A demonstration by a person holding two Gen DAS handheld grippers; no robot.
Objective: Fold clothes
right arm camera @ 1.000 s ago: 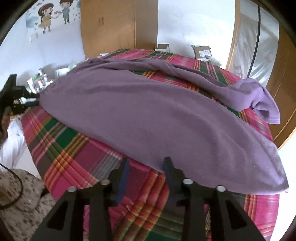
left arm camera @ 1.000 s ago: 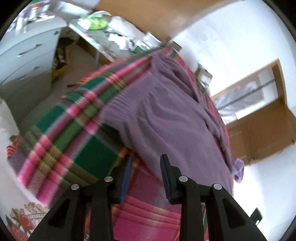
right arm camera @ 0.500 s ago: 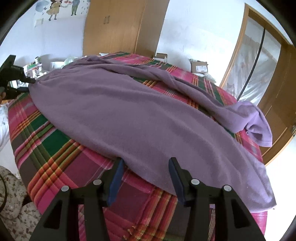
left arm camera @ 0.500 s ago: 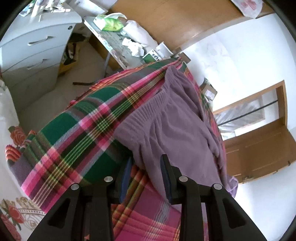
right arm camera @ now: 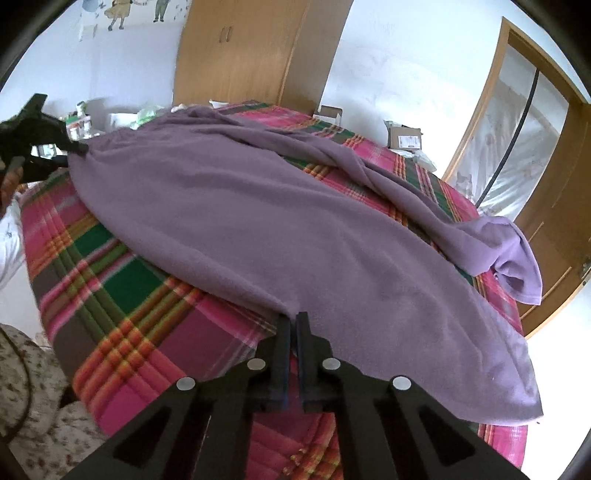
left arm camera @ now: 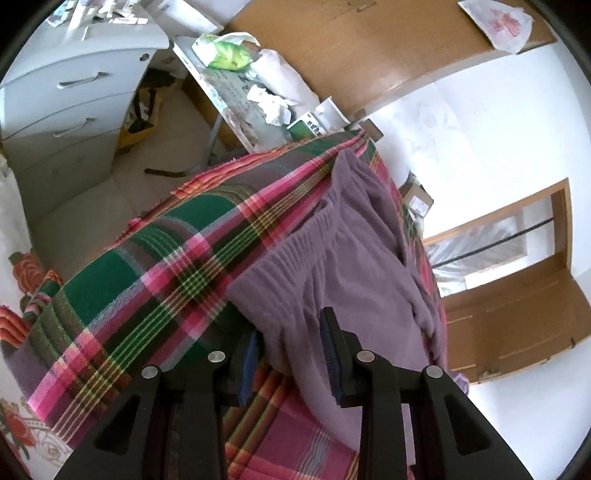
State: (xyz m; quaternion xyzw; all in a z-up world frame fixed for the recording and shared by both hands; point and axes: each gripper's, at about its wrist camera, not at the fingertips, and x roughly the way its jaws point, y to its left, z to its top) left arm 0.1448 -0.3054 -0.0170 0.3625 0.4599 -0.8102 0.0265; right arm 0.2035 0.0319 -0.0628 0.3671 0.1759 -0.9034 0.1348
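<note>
We are clamping the trousers (right arm camera: 280, 229) edge in the right claw (right arm camera: 293, 321); the left claw (left arm camera: 291, 334), jaws closing, is gripping the waistband on the bed (left arm camera: 155, 273).

Was a home bedroom: bed w/ pink-green plaid blanket (right arm camera: 122, 295), wooden wardrobe (right arm camera: 251, 51) against white wall, cartoon kids' wall sticker (right arm camera: 122, 11), grey drawer unit (left arm camera: 74, 96), cluttered side table (left arm camera: 236, 99) w/ bags & tissues, wood-framed glass door (right arm camera: 517, 122), cardboard boxes (right arm camera: 404, 138) by bed.
</note>
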